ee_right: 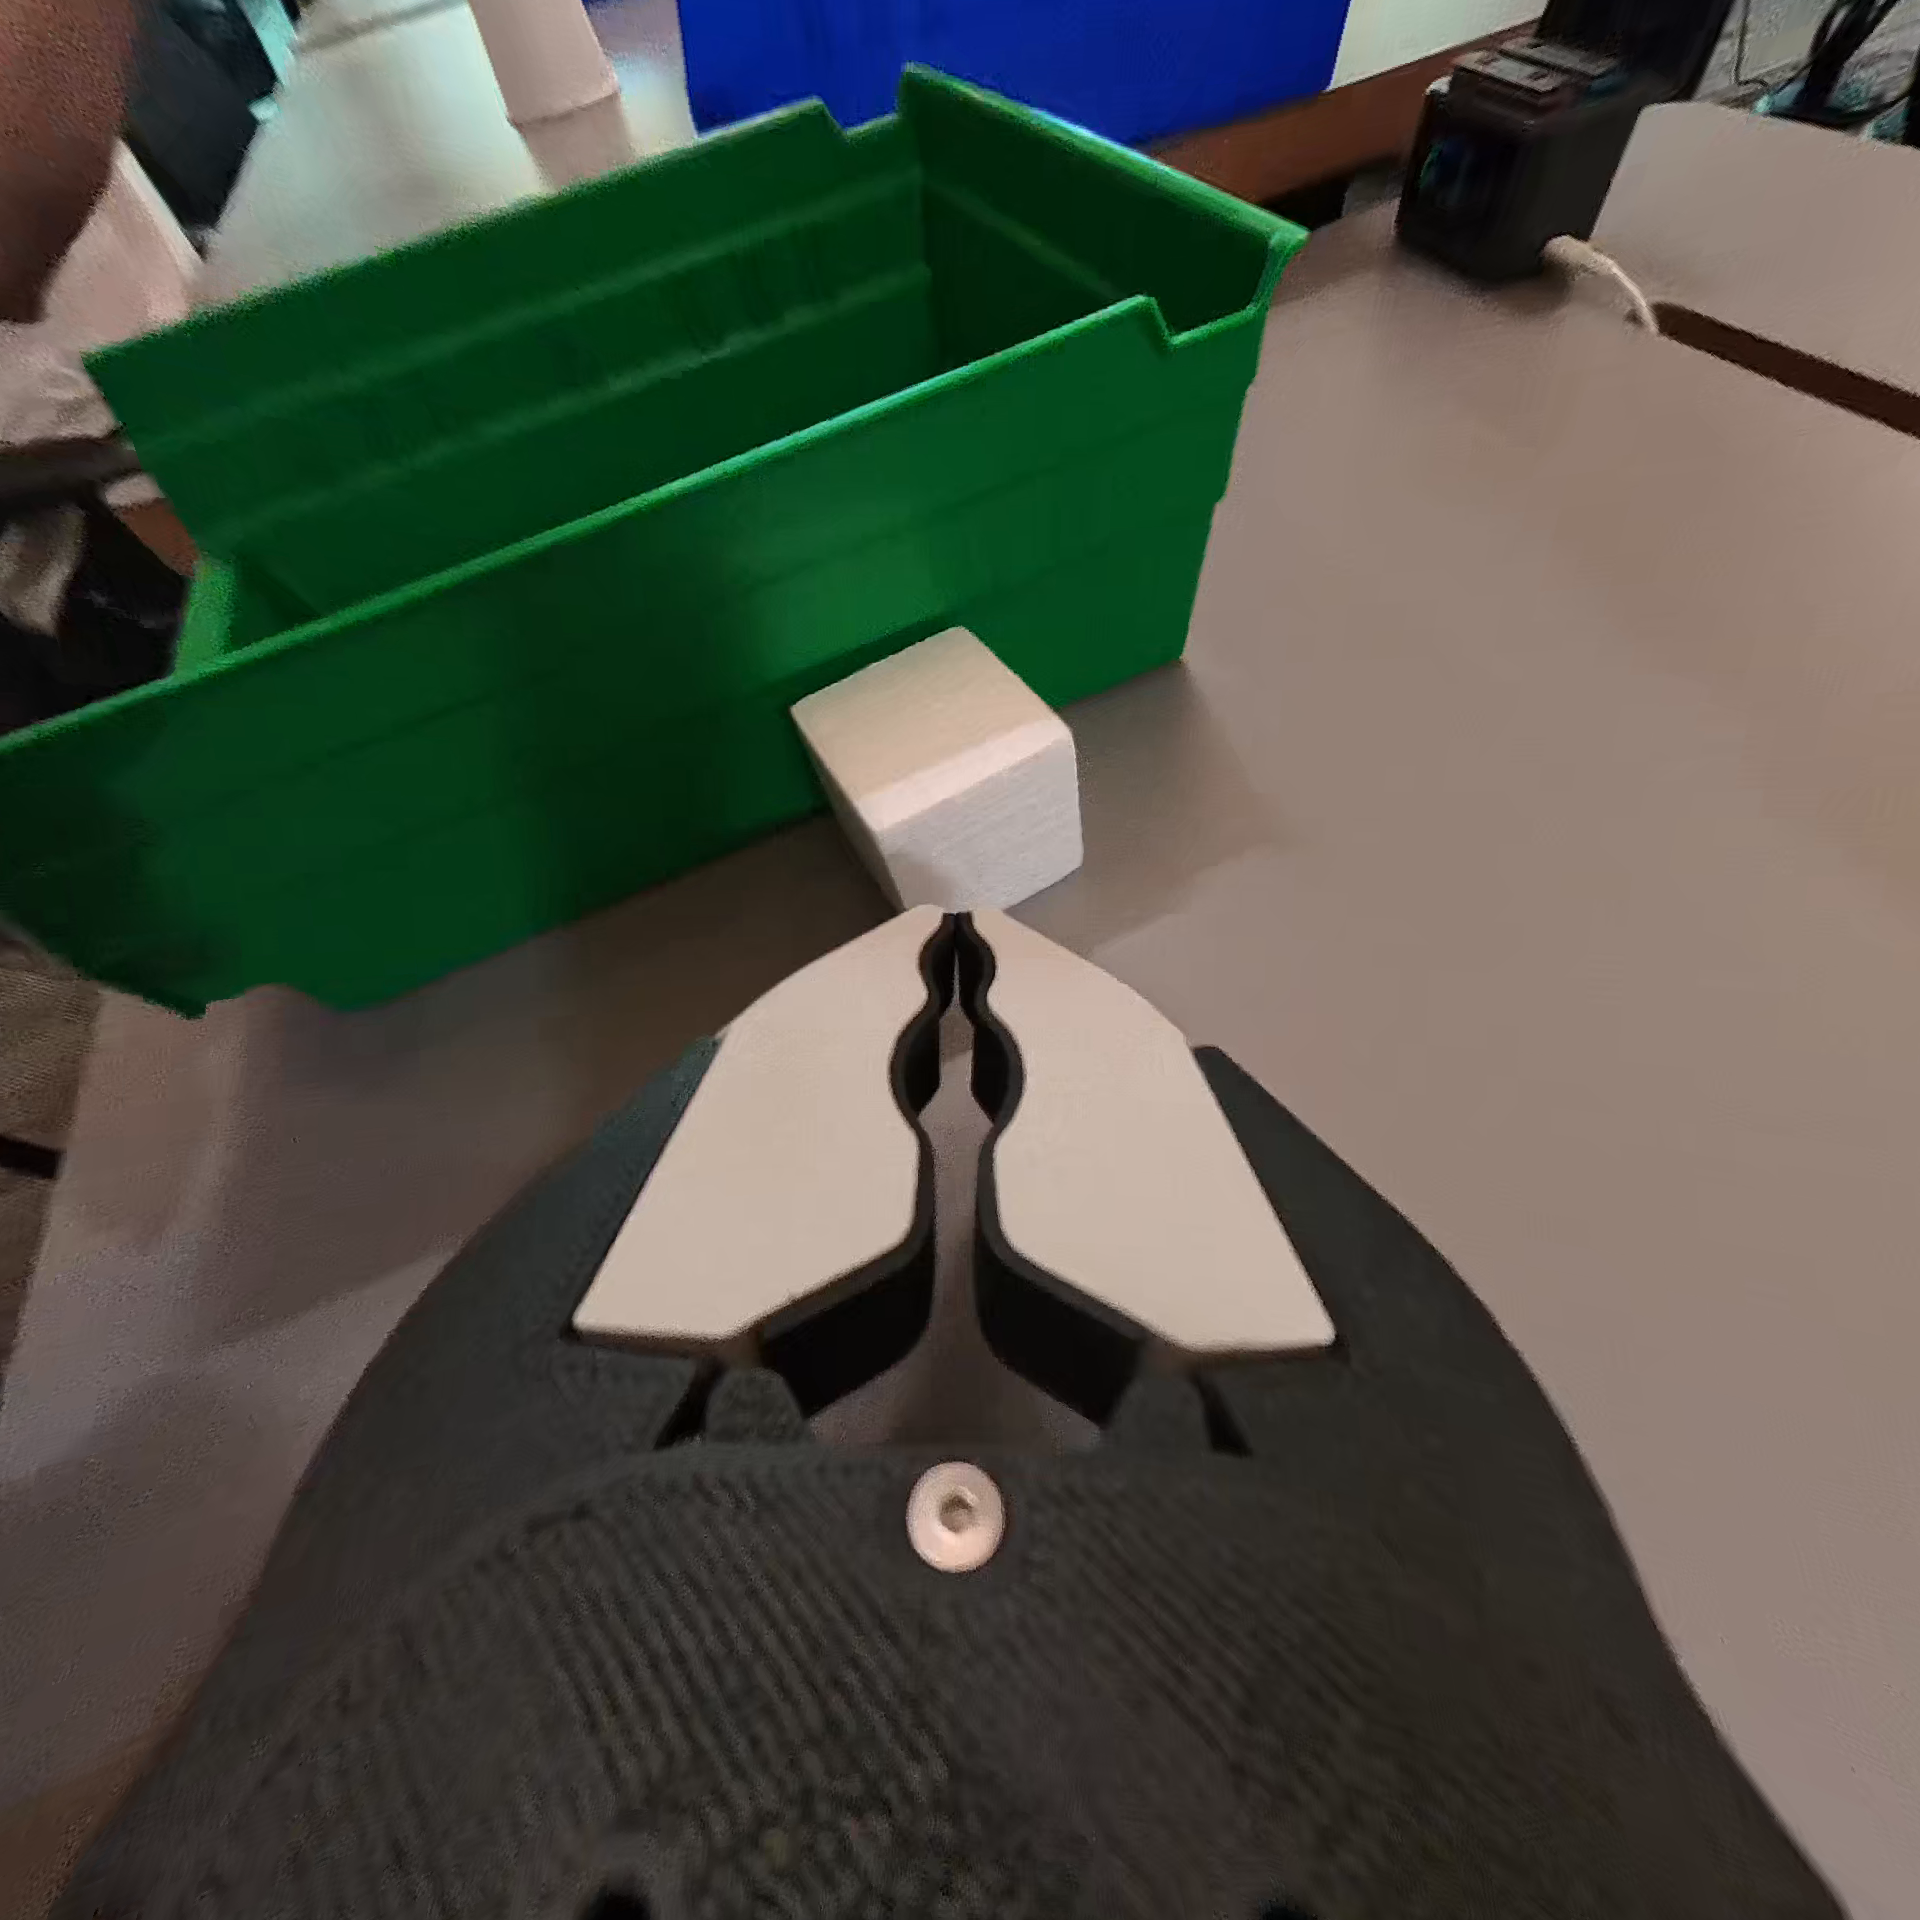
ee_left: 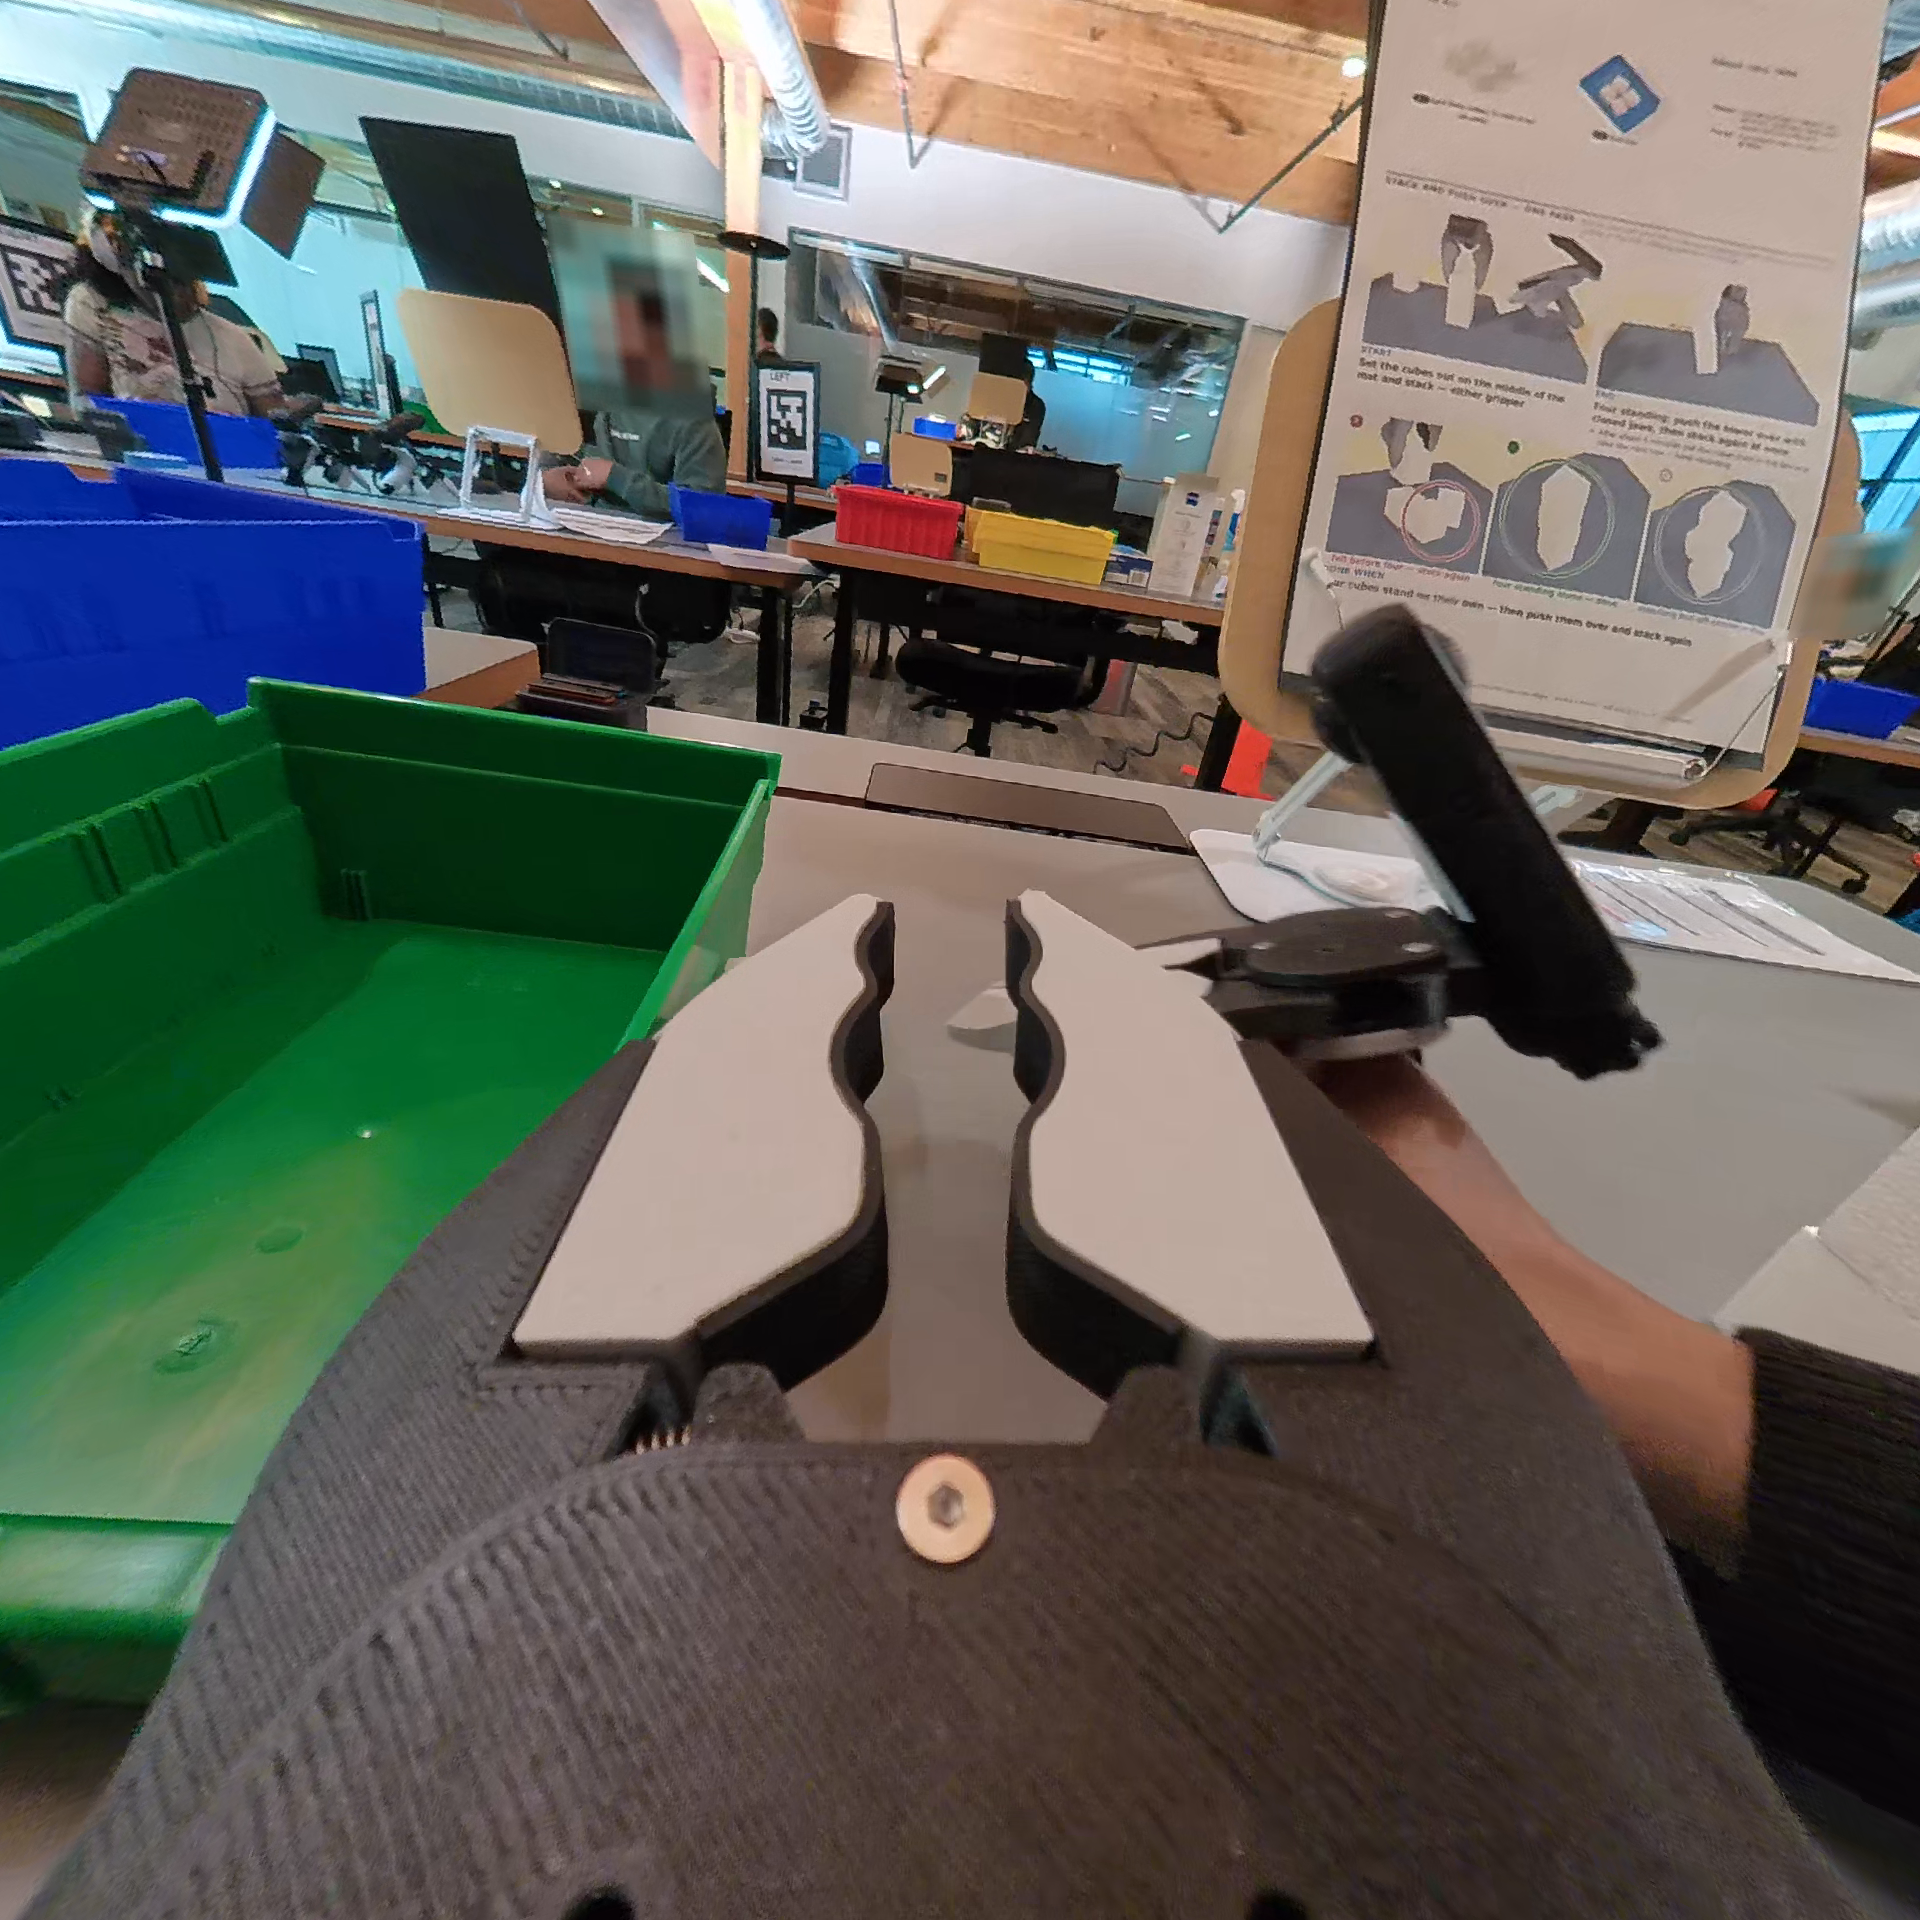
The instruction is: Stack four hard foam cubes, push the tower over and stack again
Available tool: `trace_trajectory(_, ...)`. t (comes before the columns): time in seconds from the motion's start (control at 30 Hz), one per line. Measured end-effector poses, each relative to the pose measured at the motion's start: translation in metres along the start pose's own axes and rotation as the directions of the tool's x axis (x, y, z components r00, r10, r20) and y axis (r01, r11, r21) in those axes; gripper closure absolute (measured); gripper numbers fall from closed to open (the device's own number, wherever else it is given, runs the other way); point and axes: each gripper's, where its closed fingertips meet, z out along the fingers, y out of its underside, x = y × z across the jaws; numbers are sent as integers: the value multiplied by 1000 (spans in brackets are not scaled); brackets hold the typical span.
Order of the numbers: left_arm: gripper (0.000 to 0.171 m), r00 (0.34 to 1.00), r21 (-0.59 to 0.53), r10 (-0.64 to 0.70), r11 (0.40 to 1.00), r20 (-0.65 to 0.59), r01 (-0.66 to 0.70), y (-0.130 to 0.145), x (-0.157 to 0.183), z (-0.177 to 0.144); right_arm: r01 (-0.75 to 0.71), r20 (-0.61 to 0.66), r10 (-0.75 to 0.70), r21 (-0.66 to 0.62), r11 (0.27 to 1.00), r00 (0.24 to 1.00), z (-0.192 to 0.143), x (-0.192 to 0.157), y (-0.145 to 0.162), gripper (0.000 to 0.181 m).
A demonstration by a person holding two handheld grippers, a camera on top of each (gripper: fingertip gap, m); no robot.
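A white foam cube (ee_right: pixel 945 769) sits on the grey table against the long outer wall of an empty green bin (ee_right: pixel 623 520). My right gripper (ee_right: pixel 954 918) is shut and empty, with its tips just in front of the cube's near face. My left gripper (ee_left: pixel 948 904) is open and empty, held above the table beside the green bin (ee_left: pixel 312 987). Between its fingers a small white patch (ee_left: pixel 982 1013) shows, the rest of it hidden by the right finger. The right gripper (ee_left: pixel 1179 966) and the hand holding it show at the right in the left wrist view.
A sheet with pictures on a stand (ee_left: pixel 1579 364) is at the far right of the table. A blue bin (ee_left: pixel 208 603) stands behind the green one. A black device with a cable (ee_right: pixel 1507 177) is at the far table edge. People sit at the tables beyond. Spacing between my two grippers at the tips: around 15 cm. From my right tips it is roughly 4 cm to the white foam cube (ee_right: pixel 945 769); from my left, 15 cm.
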Motion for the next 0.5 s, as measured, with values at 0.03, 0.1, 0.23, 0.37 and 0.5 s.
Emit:
trace_trajectory(0.03,151,1000,4,-4,1000,4,4,-1,-1,-1,-15,12,15,5,1000,1000,-5,-1,2,181)
trace_trajectory(0.1,152,1000,25,-20,999,18,20,-5,-4,-3,-17,33,16,30,999,999,-15,-5,3,166)
trace_trajectory(0.23,156,998,109,-44,993,35,40,-24,-12,-15,16,85,-19,26,1000,996,-15,-13,3,111)
trace_trajectory(0.37,155,997,121,-77,990,-20,79,-26,-8,-16,147,110,-141,-43,988,984,2,-19,6,91)
trace_trajectory(0.5,155,995,85,-78,993,-56,83,-17,0,-10,252,150,-245,-27,967,958,27,-18,-6,79)
